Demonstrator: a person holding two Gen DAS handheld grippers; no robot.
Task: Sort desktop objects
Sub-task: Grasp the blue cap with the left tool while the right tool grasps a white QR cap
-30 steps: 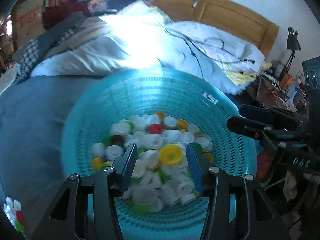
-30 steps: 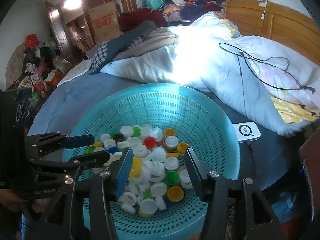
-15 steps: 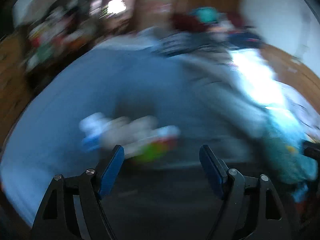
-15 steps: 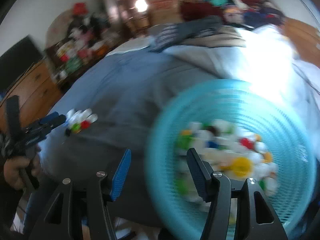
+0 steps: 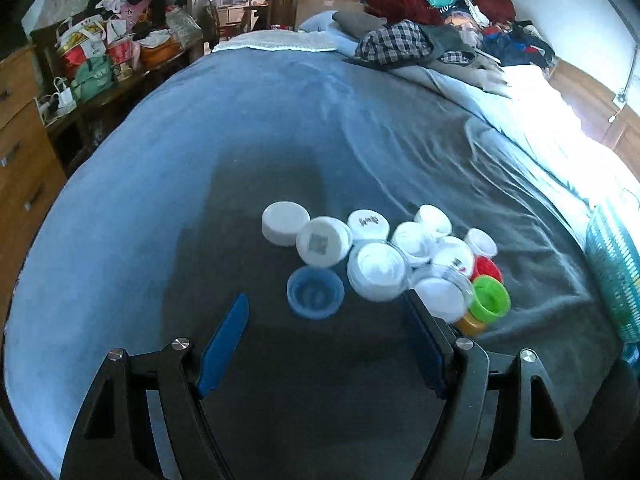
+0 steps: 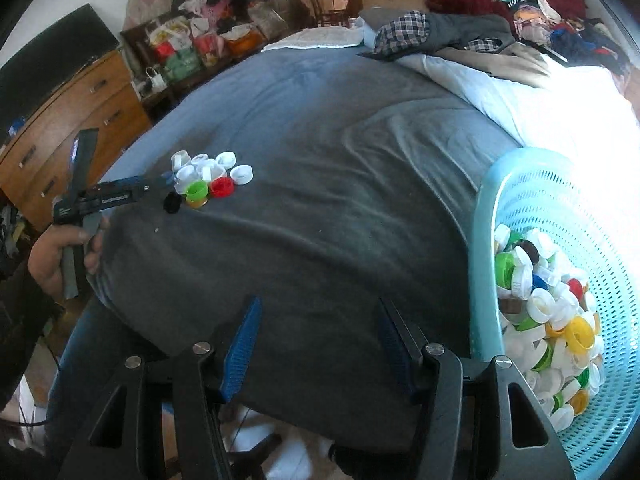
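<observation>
A small pile of bottle caps (image 5: 384, 248) lies on the grey-blue bed sheet, mostly white, with a red cap (image 5: 489, 268), a green cap (image 5: 490, 298) and an orange one at its right edge. My left gripper (image 5: 324, 300) hangs open just above the pile. A blue cap (image 5: 316, 293) lies on the sheet between its fingertips, untouched. One white cap (image 5: 378, 272) looks blurred. In the right wrist view the pile (image 6: 208, 178) is far left, with the left gripper (image 6: 171, 191) at it. My right gripper (image 6: 319, 306) is open and empty over bare sheet, left of the turquoise basket (image 6: 484, 240) of mixed caps (image 6: 540, 312).
A person's hand (image 6: 60, 256) holds the left gripper's handle. Rumpled white bedding and clothes (image 6: 440, 36) cover the far side of the bed. A wooden dresser (image 6: 60, 120) and bags stand beyond the bed's left edge. The sheet (image 6: 320, 160) between pile and basket is flat.
Both grippers have swung left, away from above the basket. The left one now hangs over the cap pile with its jaws wider. The right one is over bare sheet.
</observation>
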